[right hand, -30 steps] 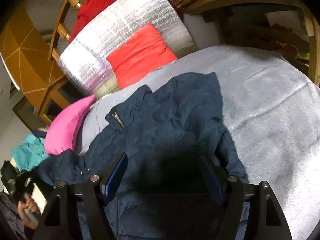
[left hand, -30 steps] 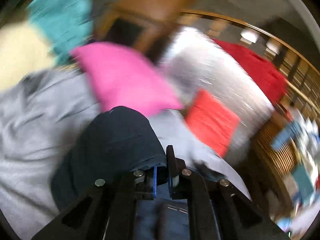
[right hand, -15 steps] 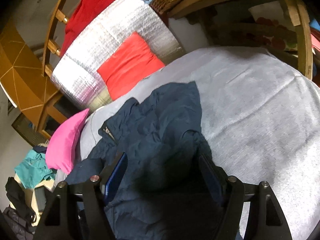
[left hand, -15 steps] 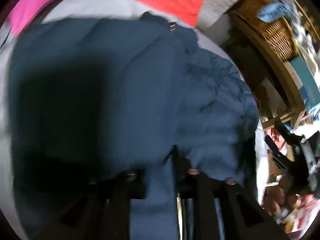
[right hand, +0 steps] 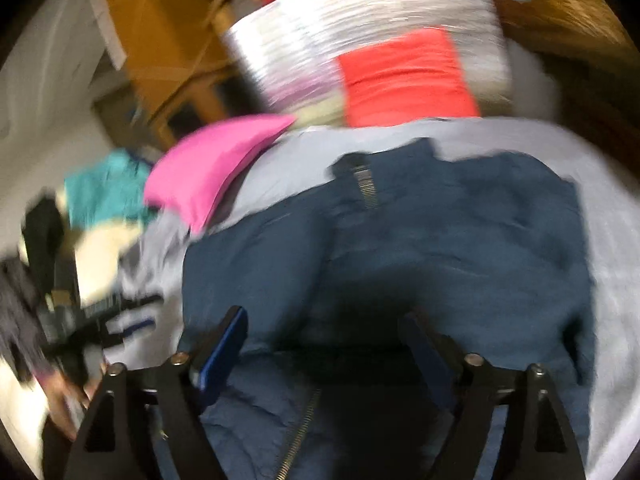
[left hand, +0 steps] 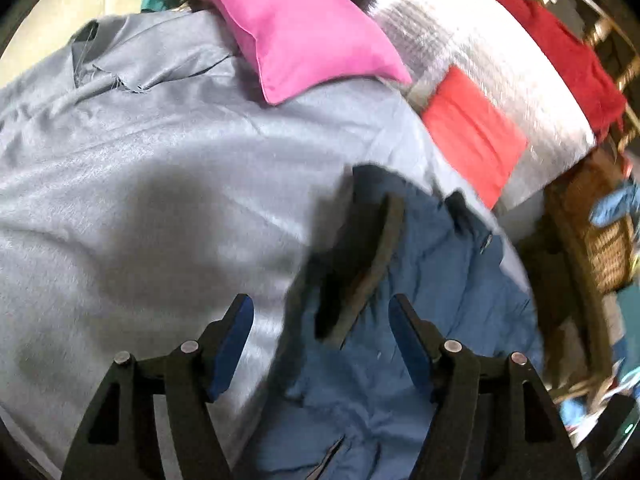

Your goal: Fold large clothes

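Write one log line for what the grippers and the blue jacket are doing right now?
left gripper: opening, nothing held | right gripper: opening, nothing held | blue jacket: lying on grey sheet

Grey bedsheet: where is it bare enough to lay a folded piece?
The grey bedsheet is bare left of the navy zip jacket, below the pink cushion; another strip right of the jacket. Crowded beyond: orange-red cushion, silver foil mat.

Pillow: pink pillow point(left hand: 304, 36), upper centre of the left wrist view, lying on the grey bedsheet point(left hand: 140, 168).
Silver pad: foil-like silver pad point(left hand: 492, 68), upper right.
Red cushion: red-orange cushion point(left hand: 474, 134) leaning against the silver pad.
Basket: wicker basket point(left hand: 596, 240), right edge.
Teal cloth: teal cloth point(right hand: 104, 192), left in the right wrist view, blurred.
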Motion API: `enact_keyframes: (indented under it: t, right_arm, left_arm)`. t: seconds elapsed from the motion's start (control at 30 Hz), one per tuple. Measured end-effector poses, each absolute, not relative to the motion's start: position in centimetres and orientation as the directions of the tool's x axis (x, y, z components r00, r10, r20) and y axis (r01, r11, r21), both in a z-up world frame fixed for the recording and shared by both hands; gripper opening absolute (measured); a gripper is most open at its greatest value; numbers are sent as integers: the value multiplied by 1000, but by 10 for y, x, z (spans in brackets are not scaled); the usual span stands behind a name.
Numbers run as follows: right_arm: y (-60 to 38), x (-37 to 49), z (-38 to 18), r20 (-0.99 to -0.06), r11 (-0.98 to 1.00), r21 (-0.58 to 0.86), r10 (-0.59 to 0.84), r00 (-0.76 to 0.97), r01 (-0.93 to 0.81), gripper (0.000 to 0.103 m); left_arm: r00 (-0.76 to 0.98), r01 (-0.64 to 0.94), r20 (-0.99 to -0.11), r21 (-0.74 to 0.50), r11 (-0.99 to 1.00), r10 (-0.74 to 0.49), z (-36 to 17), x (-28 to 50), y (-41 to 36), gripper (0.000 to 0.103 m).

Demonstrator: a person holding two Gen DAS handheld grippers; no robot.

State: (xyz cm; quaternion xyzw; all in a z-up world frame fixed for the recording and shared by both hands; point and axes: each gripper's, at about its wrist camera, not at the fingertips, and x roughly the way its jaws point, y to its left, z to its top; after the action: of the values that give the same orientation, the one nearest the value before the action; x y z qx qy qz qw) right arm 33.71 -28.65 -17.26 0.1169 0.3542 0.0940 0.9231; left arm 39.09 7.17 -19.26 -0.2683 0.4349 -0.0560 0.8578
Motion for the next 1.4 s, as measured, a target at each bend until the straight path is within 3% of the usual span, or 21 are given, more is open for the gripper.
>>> enact_keyframes:
  t: [0.13, 0.23, 0.37, 0.43, 0.5, 0.53, 0.57, 0.6, 0.7, 0.83, 0.87, 0.9, 0.93, 0.97, 1.13, 1.27, 1.4]
  right_arm:
    - [-215, 357, -180, -674, 977, 23, 172, 719, -212, 100]
    - [-162, 378, -189, -682, 950, -145, 107, 723, -277, 100]
    - [-129, 418, -217, -746, 929, -224, 30, 665, -294, 98]
    - [-132, 436, -227, -765, 951, -187, 15, 644, -244, 86]
    - [-147, 443, -220, -767, 975, -89, 64, 639, -204, 57]
    - [-157, 445, -215, -764, 983, -20, 104, 637, -185, 51]
    - [-167, 446, -209, -758, 986, 29, 129, 640, -165, 38]
    - [-177, 445, -204, -749, 987, 67, 145, 646, -144, 32]
    - [-228, 438, -186, -705, 974, 223, 193, 682, -45, 29]
    - [-340, 407, -188, -573, 797, 596, 341, 746, 93, 32]
    - [-360, 400, -194, -550, 748, 652, 356, 755, 123, 41]
    - [-387, 388, -204, -531, 688, 706, 359, 767, 167, 69]
    - [-404, 380, -210, -530, 658, 725, 343, 775, 205, 81]
    - [-421, 367, -216, -527, 627, 740, 316, 789, 243, 86]
    - [-481, 322, -248, -488, 493, 819, 333, 807, 292, 86]
    - [-512, 301, -262, -365, 319, 911, 335, 869, 260, 86]
    - [-518, 306, -268, -411, 313, 896, 315, 855, 316, 86]
  left_arm:
    - [645, -212, -736, -430, 878, -204, -182, 402, 82, 70]
    - [640, -269, -755, -393, 879, -141, -180, 401, 98, 70]
    - [626, -314, -767, -409, 857, -137, -187, 408, 120, 70]
    - [621, -326, -773, -406, 854, -130, -186, 402, 126, 70]
    - [625, -329, -771, -403, 854, -123, -185, 403, 131, 70]
    - [626, -329, -771, -400, 856, -120, -184, 402, 132, 70]
    - [625, -330, -772, -395, 857, -115, -184, 402, 133, 70]
    - [624, -330, -773, -394, 858, -115, -184, 404, 132, 70]
    - [624, -299, -769, -401, 866, -140, -182, 403, 129, 70]
    - [617, -240, -772, -367, 899, -151, -181, 407, 109, 71]
    - [617, -225, -772, -359, 906, -153, -180, 409, 104, 71]
    - [615, -199, -772, -349, 916, -161, -180, 412, 95, 71]
    - [611, -175, -772, -346, 922, -174, -181, 414, 88, 71]
    - [604, -140, -772, -348, 927, -199, -183, 417, 77, 71]
    - [552, -75, -793, -356, 931, -259, -199, 431, 43, 71]
    - [533, -53, -809, -325, 944, -248, -209, 440, 21, 71]
    - [546, -30, -808, -283, 959, -221, -211, 444, 3, 71]
